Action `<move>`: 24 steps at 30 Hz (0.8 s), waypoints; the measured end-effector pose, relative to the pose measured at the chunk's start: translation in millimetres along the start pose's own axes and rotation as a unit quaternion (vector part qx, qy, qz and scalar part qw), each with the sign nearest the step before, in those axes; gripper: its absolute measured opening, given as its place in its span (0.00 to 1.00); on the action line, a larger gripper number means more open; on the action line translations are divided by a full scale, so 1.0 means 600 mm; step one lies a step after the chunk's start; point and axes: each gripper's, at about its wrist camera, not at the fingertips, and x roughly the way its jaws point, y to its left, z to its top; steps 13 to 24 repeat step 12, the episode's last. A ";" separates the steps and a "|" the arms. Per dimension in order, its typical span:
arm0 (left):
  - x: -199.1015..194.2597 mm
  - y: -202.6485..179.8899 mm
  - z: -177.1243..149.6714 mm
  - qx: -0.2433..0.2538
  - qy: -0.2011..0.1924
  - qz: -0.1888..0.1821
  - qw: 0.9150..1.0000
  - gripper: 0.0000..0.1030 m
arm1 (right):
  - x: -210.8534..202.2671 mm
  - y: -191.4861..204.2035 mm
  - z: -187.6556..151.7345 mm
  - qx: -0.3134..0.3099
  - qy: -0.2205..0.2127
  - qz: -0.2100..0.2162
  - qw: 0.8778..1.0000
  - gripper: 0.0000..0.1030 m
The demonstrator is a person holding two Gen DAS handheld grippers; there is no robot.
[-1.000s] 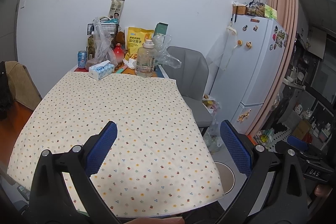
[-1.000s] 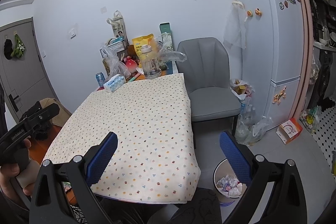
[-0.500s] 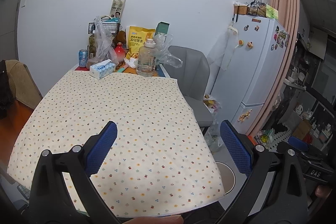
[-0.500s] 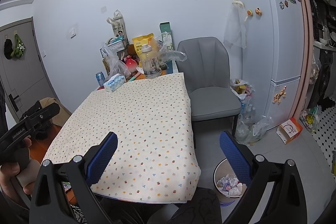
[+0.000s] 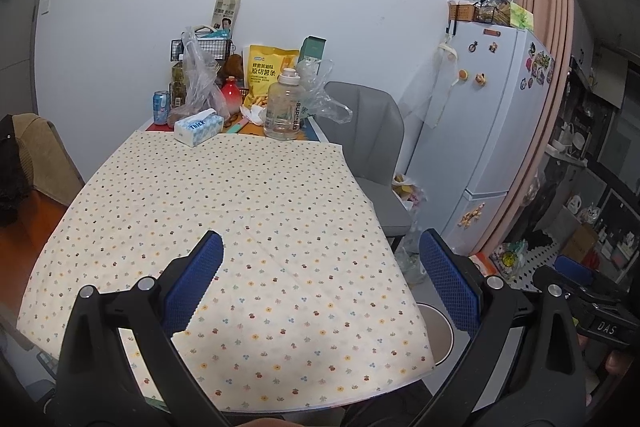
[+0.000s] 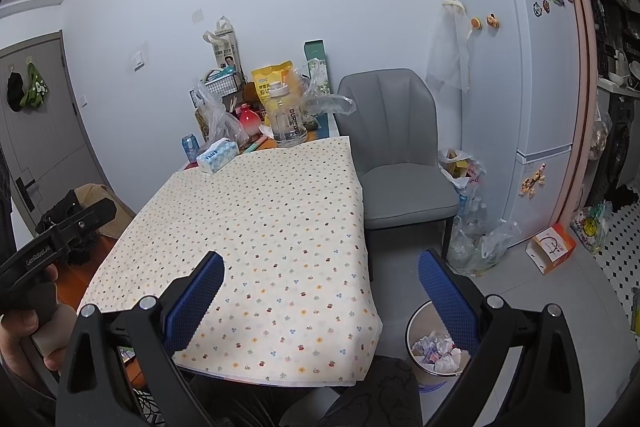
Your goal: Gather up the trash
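Trash [image 6: 436,351] in bin [image 6: 416,323], under right jaws

Surface [image 6: 260,227] ahead of and between the fingers [image 6: 192,297]; tissue box [image 6: 217,155], bottle [image 6: 287,125] and can [image 6: 189,145] at its far end. Chair [image 6: 400,163] right of surface; waste bin [image 6: 416,327], holding crumpled paper [image 6: 434,347], below the right finger.

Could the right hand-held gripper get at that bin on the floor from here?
Probably yes: the right hand-held gripper is open, and the bin stands uncovered beside the table, with nothing visible over it.
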 end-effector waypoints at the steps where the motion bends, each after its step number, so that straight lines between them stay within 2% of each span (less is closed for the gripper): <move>1: 0.002 -0.001 0.000 0.002 0.002 0.000 1.000 0.94 | 0.001 0.000 0.000 0.001 0.001 0.000 1.000 0.93; 12: 0.025 0.005 -0.013 0.003 0.022 -0.003 1.000 0.94 | 0.030 -0.004 -0.011 0.000 0.020 -0.004 1.000 0.93; 24: 0.025 0.005 -0.013 0.003 0.022 -0.003 1.000 0.94 | 0.030 -0.004 -0.011 0.000 0.020 -0.004 1.000 0.93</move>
